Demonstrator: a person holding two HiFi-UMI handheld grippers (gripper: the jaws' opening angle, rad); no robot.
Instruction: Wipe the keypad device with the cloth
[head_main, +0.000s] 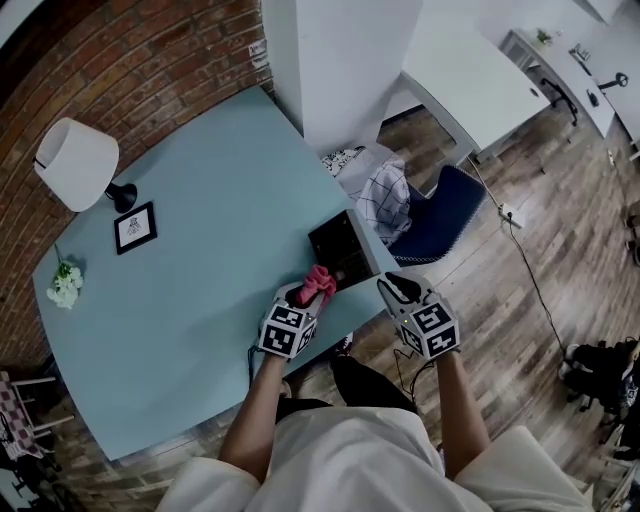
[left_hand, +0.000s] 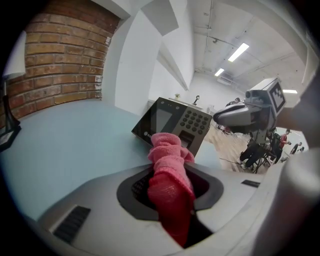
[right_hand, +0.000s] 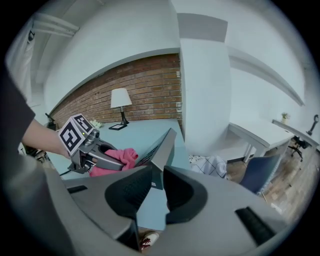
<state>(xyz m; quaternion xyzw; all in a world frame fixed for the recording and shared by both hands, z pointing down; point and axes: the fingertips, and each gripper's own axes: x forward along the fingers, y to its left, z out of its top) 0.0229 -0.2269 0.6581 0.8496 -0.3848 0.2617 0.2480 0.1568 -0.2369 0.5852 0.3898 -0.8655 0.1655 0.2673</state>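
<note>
Pinching the pink cloth (head_main: 320, 283), our left tool (head_main: 306, 299) holds it against the keypad device (head_main: 340, 248) just ahead on the table (head_main: 200, 260) — our right tool (head_main: 388, 287) nips the device's edge.

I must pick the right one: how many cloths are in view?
2. A pink cloth is held in the left gripper, at the keypad; a checked cloth lies by the blue chair. Others may be hidden.
</note>
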